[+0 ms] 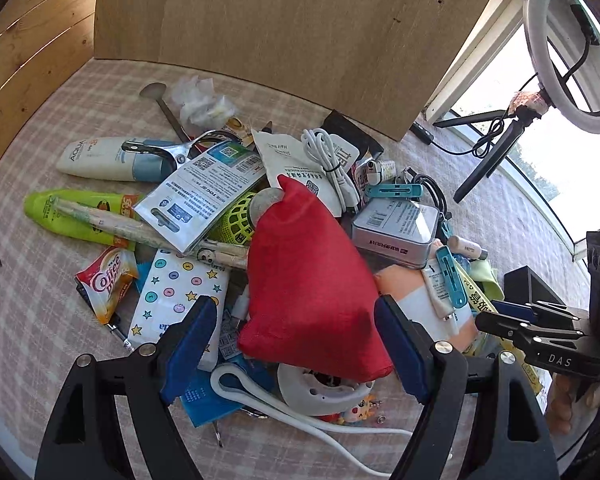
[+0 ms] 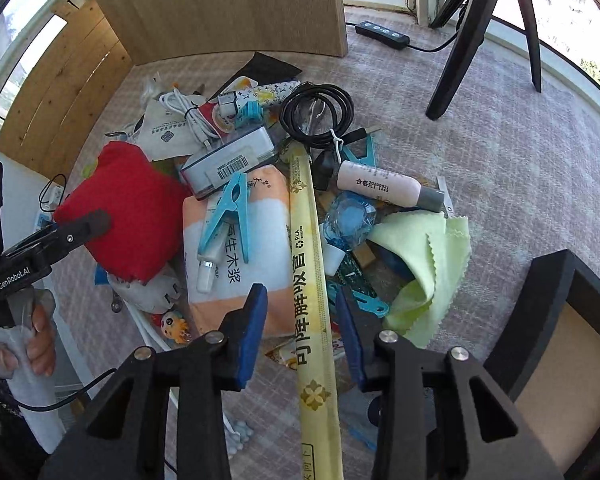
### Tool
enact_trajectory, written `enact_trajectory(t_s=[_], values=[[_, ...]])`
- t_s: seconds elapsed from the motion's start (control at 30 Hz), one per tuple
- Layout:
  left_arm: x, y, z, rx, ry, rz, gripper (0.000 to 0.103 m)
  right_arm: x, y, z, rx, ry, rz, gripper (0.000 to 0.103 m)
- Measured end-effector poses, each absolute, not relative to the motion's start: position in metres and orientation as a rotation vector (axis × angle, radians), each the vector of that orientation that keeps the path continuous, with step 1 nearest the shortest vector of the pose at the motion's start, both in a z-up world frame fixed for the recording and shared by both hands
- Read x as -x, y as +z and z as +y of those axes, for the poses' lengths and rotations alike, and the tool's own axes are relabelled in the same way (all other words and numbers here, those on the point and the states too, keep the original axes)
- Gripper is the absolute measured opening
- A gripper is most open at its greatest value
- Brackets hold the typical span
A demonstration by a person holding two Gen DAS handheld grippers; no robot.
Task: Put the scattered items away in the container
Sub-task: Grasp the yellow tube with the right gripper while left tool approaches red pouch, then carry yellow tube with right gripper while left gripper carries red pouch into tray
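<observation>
A pile of small items lies on a checked cloth. A red cloth pouch (image 1: 308, 276) sits on top of the pile. My left gripper (image 1: 300, 344) is open, its blue pads on either side of the pouch's near end, not closed on it. The pouch also shows in the right wrist view (image 2: 128, 208). My right gripper (image 2: 302, 336) is open, astride a long yellow paper sleeve (image 2: 310, 292) that lies on an orange-and-white tissue pack (image 2: 240, 248). A black box container (image 2: 560, 344) stands at the right; it also shows in the left wrist view (image 1: 530, 286).
The pile holds a silver tin (image 1: 396, 230), a white cable (image 1: 332, 160), a green tube (image 1: 72, 212), a white bottle (image 1: 96, 160), a black cable coil (image 2: 318, 114), a pale green cloth (image 2: 428, 264) and blue clips (image 2: 228, 212). A wooden board (image 1: 284, 32) stands behind. A ring-light tripod (image 2: 484, 32) stands at the back right.
</observation>
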State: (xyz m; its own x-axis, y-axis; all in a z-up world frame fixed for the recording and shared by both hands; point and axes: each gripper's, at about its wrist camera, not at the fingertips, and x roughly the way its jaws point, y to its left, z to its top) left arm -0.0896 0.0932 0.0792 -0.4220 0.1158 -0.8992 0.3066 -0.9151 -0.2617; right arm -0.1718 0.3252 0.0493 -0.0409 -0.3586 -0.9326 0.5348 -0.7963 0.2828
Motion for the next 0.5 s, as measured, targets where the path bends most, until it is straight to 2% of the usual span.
enact_trajectory(t_s=[0.07, 0.1, 0.2, 0.3, 0.5], values=[[0.089, 0.078, 0.094, -1.619, -2.487, 0.619, 0.066, 0.170, 0.047, 0.326, -1.638, -1.892, 0.180, 0.013], [0.089, 0.079, 0.095, -1.615, -2.492, 0.624, 0.058, 0.168, 0.047, 0.327, -1.635, -1.892, 0.167, 0.012], [0.085, 0.084, 0.097, -1.580, -2.510, 0.612, 0.044, 0.161, 0.049, 0.334, -1.625, -1.909, 0.141, 0.011], [0.080, 0.090, 0.097, -1.550, -2.530, 0.628, 0.038, 0.150, 0.054, 0.347, -1.608, -1.924, 0.101, 0.011], [0.066, 0.107, 0.102, -1.512, -2.582, 0.626, 0.031, 0.129, 0.070, 0.381, -1.570, -1.957, -0.040, 0.011]])
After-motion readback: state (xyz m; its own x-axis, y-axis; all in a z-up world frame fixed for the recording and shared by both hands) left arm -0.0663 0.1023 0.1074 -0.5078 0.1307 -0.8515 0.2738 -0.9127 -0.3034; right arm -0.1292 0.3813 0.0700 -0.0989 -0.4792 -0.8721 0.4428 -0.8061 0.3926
